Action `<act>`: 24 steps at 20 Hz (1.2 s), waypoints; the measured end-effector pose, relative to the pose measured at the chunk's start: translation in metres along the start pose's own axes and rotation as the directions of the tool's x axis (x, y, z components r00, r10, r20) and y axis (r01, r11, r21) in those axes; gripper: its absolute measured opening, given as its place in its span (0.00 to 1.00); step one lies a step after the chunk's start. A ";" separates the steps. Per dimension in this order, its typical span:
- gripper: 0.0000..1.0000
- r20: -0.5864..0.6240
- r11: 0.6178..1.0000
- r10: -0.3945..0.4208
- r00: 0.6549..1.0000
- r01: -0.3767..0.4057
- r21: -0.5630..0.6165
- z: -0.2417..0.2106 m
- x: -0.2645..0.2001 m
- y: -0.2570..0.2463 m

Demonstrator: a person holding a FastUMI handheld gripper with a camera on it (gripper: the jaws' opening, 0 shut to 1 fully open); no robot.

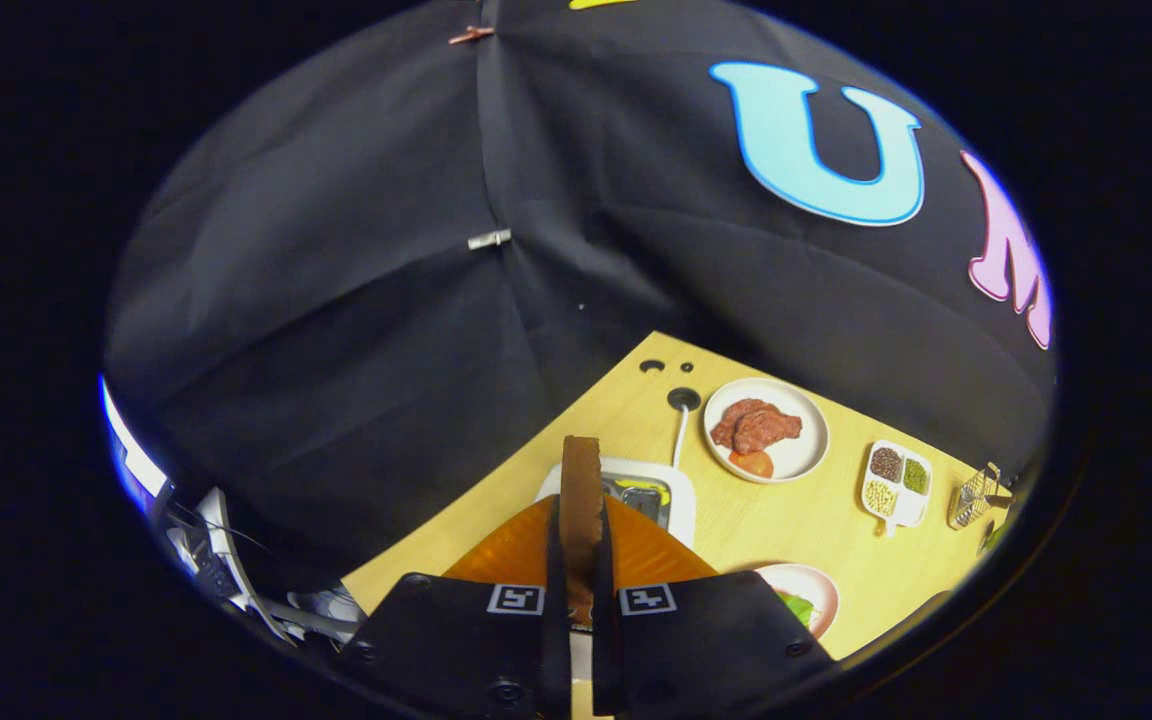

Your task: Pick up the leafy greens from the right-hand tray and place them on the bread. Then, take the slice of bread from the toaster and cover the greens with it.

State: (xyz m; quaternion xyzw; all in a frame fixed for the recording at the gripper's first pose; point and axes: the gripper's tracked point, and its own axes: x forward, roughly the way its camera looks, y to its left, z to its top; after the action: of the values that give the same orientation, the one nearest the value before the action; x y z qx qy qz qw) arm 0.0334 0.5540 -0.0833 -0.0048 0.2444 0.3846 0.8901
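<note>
Tool (580, 560) clamps bread slice (581, 490) edge-on above toaster (651, 490); no legible labels.

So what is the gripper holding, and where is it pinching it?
The hand-held gripper holds a slice of bread edge-on, its fingers pressing the two flat faces near the lower end, above the toaster.

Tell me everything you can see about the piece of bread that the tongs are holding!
The slice of bread is seen edge-on: a thin, upright strip with a brown crust, toasted-looking. The tongs are shut on it, one finger on each flat side, gripping its lower part while its top sticks up past them. It hangs in the air above the white toaster, touching nothing but the tongs. Its flat faces are hidden.
</note>
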 end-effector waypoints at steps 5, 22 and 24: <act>0.13 0.112 0.997 -0.069 0.991 0.064 0.050 0.024 -0.063 -0.053; 0.13 -0.001 0.871 -0.356 0.934 0.333 0.362 -0.139 -0.068 -0.181; 0.13 -0.002 0.850 -0.331 0.943 0.300 0.433 -0.145 -0.053 -0.174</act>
State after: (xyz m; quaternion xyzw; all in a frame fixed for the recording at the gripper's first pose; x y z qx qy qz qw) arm 0.0600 0.3667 -0.2187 0.1643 0.2862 0.1701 0.9285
